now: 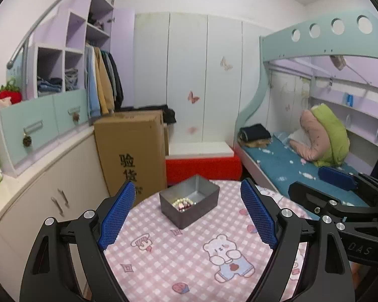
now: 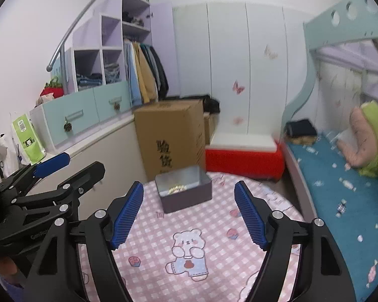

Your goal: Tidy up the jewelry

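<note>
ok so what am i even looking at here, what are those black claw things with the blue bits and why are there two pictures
They are two hand-held grabbing tools; a person carries one in each hand, and each has a small wide-angle camera looking forward along its jaws. One picture comes from the left gripper, the other from the right gripper; each also catches the other tool at its edge. The blue parts are the grip pads. Both tools stand open and hold nothing. Below them is a round table with a pink checked bear cloth. On it sits an open grey box with beaded jewelry inside.
</note>
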A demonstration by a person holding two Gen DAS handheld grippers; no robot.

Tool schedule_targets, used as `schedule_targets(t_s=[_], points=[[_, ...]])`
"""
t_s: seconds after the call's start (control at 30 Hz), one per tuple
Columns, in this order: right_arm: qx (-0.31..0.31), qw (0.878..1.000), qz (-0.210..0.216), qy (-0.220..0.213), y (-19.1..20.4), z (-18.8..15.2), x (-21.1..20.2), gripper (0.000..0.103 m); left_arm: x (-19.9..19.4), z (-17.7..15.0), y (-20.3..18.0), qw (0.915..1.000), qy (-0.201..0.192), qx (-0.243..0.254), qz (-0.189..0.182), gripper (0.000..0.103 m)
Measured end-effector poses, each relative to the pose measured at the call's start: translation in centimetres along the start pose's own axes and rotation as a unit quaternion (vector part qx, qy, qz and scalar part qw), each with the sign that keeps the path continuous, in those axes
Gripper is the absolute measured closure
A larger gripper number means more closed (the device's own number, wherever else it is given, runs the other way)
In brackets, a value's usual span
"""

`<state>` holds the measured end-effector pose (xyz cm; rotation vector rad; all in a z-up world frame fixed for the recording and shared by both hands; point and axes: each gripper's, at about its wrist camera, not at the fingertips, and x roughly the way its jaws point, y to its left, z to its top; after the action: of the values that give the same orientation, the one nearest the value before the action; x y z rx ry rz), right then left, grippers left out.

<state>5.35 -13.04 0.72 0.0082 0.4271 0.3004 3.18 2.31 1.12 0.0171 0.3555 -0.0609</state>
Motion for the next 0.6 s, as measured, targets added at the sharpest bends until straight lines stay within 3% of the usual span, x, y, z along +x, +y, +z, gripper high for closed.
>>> schedule_targets(t_s=[0.33, 0.6], points=[[-0.017, 0.997, -0.034, -0.066, 1.1, -0.4, -4.7, 0.028, -4.4, -0.1, -0.7, 0.9968, -0.080, 0.004, 0.009, 0.019], [-0.020, 0.997, -0.035, -0.068, 1.2, -0.9, -5.3, 0.028, -4.9, 0.1, -0.5, 0.9961, -0.087, 0.007, 0.011, 0.018]])
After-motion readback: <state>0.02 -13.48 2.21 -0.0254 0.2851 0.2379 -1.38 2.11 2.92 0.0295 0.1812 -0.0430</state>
